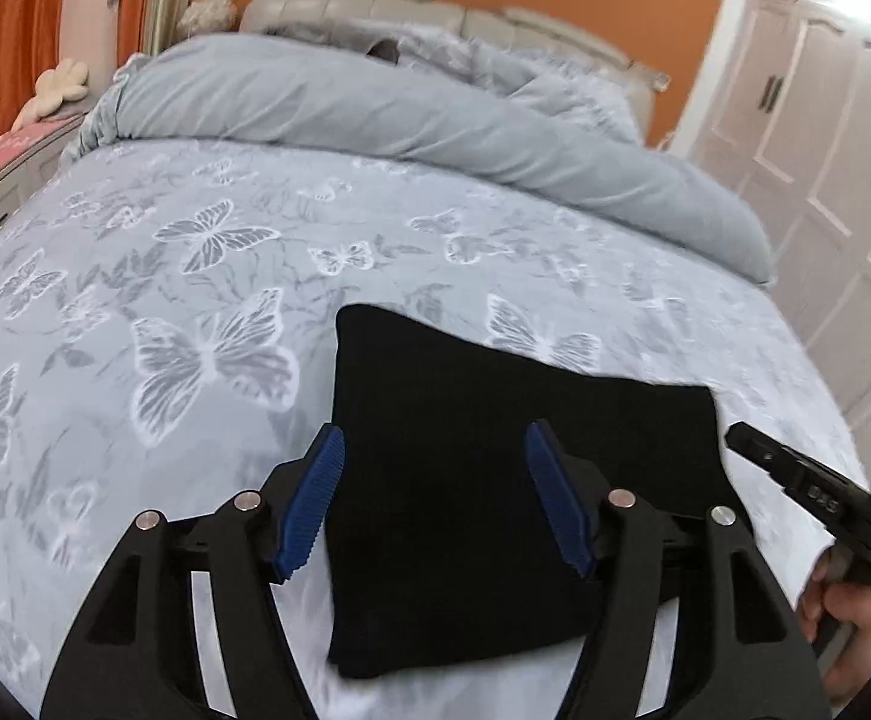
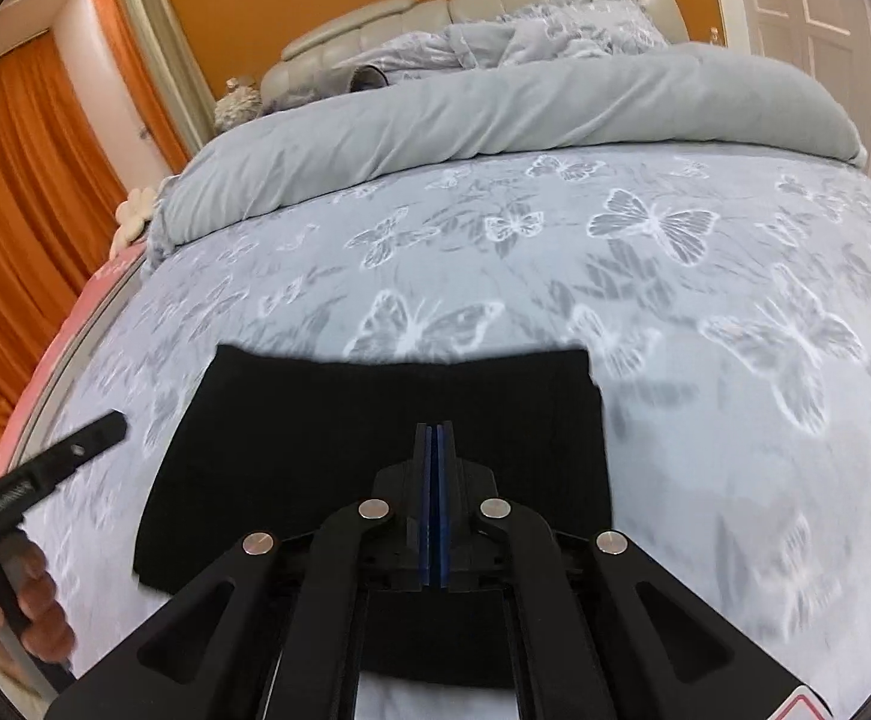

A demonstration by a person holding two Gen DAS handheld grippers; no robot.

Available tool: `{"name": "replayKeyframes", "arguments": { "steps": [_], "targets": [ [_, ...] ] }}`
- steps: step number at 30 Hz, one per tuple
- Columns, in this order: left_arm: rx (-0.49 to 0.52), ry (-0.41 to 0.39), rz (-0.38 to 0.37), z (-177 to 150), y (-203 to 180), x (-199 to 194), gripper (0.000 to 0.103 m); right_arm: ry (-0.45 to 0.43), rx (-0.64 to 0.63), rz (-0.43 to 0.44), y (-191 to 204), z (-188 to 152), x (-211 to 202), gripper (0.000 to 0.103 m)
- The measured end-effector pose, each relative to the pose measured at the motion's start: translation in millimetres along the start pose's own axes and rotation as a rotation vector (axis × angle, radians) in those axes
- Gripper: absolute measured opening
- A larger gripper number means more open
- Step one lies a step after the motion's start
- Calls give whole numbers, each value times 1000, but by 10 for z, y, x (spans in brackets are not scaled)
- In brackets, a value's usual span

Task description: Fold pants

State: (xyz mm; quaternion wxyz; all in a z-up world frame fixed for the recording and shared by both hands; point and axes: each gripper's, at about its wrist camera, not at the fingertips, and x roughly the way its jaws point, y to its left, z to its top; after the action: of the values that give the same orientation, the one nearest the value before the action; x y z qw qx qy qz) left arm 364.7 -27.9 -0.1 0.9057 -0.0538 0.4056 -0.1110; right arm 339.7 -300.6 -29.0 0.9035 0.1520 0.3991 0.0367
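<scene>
The black pants [image 1: 495, 450] lie folded into a flat rectangle on the butterfly-print bedspread [image 1: 195, 276], near the bed's front edge. They also show in the right wrist view [image 2: 345, 420]. My left gripper [image 1: 435, 456] is open and empty, hovering above the folded pants with a blue pad on each side. My right gripper [image 2: 435, 432] is shut on nothing, its blue pads pressed together above the pants' near edge. The right gripper shows at the right of the left wrist view [image 1: 795, 480]; the left gripper shows at the left of the right wrist view [image 2: 63, 456].
A rolled-back grey duvet [image 1: 405, 114] and pillows lie across the head of the bed by a padded headboard [image 2: 435, 6]. White wardrobe doors [image 1: 825, 120] stand to the right. Orange curtains [image 2: 21, 192] hang to the left.
</scene>
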Motion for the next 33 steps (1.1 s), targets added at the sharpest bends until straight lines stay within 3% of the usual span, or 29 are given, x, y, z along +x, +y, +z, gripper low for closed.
{"name": "replayKeyframes", "arguments": {
  "steps": [4,6,7,8,9,11,13,15,16,18,19,23,25,26,27,28,29,33],
  "targets": [
    [-25,109,31,131,24,654,61,75,3,-57,-142,177,507,0],
    [-40,134,116,100,132,976,65,122,20,-136,-387,151,759,0],
    [-44,152,124,78,169,1081,77,121,57,-91,-509,122,812,0],
    [-74,166,118,55,237,1159,81,108,104,-41,-608,106,815,0],
    [-129,165,85,51,313,1150,82,101,172,17,-703,93,768,0],
    [-165,140,37,49,384,976,81,80,166,17,-676,62,554,0],
    [-132,84,10,-25,431,599,81,44,113,-43,-591,-30,255,22],
    [-103,44,-19,-180,510,235,92,-23,67,-51,-552,-242,-166,64],
    [-96,32,-28,-255,557,120,96,-38,64,-38,-564,-356,-305,75],
    [-97,48,-51,-424,653,-19,98,-21,93,3,-624,-533,-431,81],
    [-117,103,-101,-553,708,11,98,14,132,41,-686,-631,-416,84],
    [-229,232,-180,-846,745,291,98,142,303,137,-884,-895,-81,84],
    [-213,202,-170,-872,657,370,97,135,351,176,-872,-964,18,85],
    [-186,187,-164,-860,594,390,88,112,331,175,-818,-963,20,80],
    [-173,189,-172,-851,555,414,75,123,316,214,-788,-962,33,41],
    [-190,210,-233,-835,530,434,45,142,335,247,-768,-962,34,35],
    [-217,215,-238,-826,537,397,34,135,358,254,-752,-947,-25,32],
    [-171,176,-240,-725,510,-78,25,110,288,312,-566,-859,-496,29]
  ]
}}
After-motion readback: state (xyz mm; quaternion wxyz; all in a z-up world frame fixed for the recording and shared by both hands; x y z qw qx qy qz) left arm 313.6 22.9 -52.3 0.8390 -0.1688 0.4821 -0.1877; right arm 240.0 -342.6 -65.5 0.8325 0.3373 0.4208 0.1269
